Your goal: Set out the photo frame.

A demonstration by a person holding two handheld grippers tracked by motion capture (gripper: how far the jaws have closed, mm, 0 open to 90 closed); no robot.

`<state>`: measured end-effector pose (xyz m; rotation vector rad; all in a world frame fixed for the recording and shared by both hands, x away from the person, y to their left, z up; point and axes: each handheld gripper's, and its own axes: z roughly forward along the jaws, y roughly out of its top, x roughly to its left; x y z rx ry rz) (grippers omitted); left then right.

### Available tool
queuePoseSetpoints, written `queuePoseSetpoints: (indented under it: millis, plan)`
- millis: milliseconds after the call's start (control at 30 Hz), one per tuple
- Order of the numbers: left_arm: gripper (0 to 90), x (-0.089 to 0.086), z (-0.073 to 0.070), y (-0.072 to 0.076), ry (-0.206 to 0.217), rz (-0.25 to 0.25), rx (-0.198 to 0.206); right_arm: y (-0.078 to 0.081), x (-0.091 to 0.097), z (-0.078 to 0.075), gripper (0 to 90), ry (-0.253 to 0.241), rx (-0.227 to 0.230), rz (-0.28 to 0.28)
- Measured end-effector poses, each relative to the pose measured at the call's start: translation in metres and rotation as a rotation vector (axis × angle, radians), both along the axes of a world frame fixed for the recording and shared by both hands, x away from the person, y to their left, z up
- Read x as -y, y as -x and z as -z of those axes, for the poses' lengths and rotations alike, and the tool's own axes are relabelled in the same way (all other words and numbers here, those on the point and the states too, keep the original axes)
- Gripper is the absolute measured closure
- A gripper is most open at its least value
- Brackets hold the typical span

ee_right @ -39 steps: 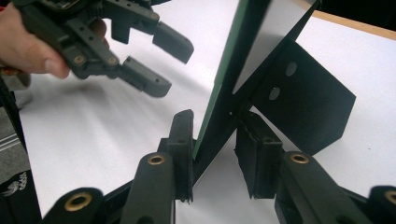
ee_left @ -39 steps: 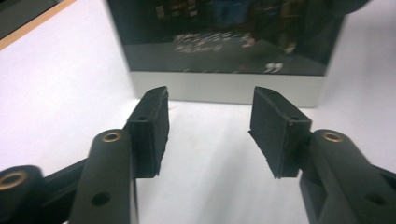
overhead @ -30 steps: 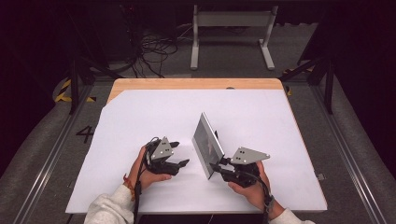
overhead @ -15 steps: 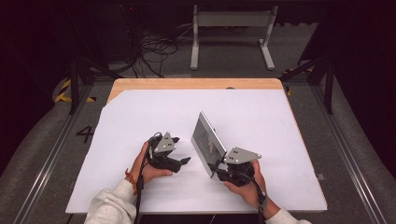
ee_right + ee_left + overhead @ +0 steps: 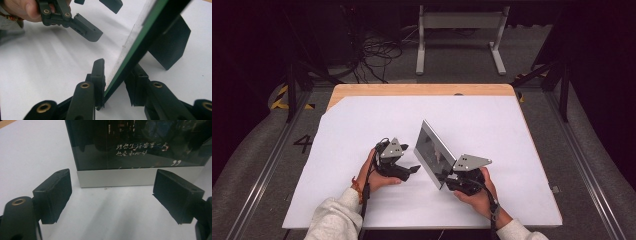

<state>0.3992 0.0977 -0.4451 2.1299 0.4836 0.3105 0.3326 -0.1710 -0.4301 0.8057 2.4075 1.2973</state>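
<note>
A glass-fronted picture frame point(image 5: 434, 150) with a silver border stands on edge on the white table, propped by a dark back stand point(image 5: 170, 47). Its dark front point(image 5: 135, 145) carries white handwritten text. My right gripper point(image 5: 446, 177) holds the frame's near lower corner. Its jaws have just been closing, and the frame's edge point(image 5: 140, 42) sits pressed between the pads of this gripper point(image 5: 116, 77). My left gripper point(image 5: 411, 169) is just left of the frame, facing its front. Those jaws point(image 5: 112, 192) have just been opening and stand wide with nothing between them, a little short of the silver border.
The white sheet point(image 5: 512, 130) covers the table, with a wooden strip point(image 5: 422, 90) bare along the far edge. Beyond the table, a metal stand point(image 5: 459, 30) and loose cables point(image 5: 377, 55) lie on the dark floor. Both hands rest near the table's front edge.
The right hand has shifted slightly left at the frame's near corner. The left hand has barely moved. The frame stays standing in the same place.
</note>
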Motion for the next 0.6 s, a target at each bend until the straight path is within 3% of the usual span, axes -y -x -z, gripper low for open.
queuePoseSetpoints:
  millis: [267, 367, 467, 600]
  plan:
    - [15.7, 0.006, 0.004, -0.007, -0.005, 0.017, 0.003, -0.007, 0.01, -0.001, 76.2, 0.001, -0.016, -0.007]
    - [14.9, 0.007, 0.002, -0.011, 0.005, 0.016, -0.005, -0.007, 0.011, -0.001, 75.6, 0.002, -0.017, -0.001]
    - [14.6, 0.008, 0.0, -0.016, 0.021, 0.022, -0.003, -0.004, 0.011, 0.0, 69.5, 0.029, -0.011, 0.013]
    - [14.6, 0.011, -0.003, -0.019, 0.039, 0.03, 0.001, 0.001, 0.018, -0.002, 70.7, 0.02, -0.017, 0.01]
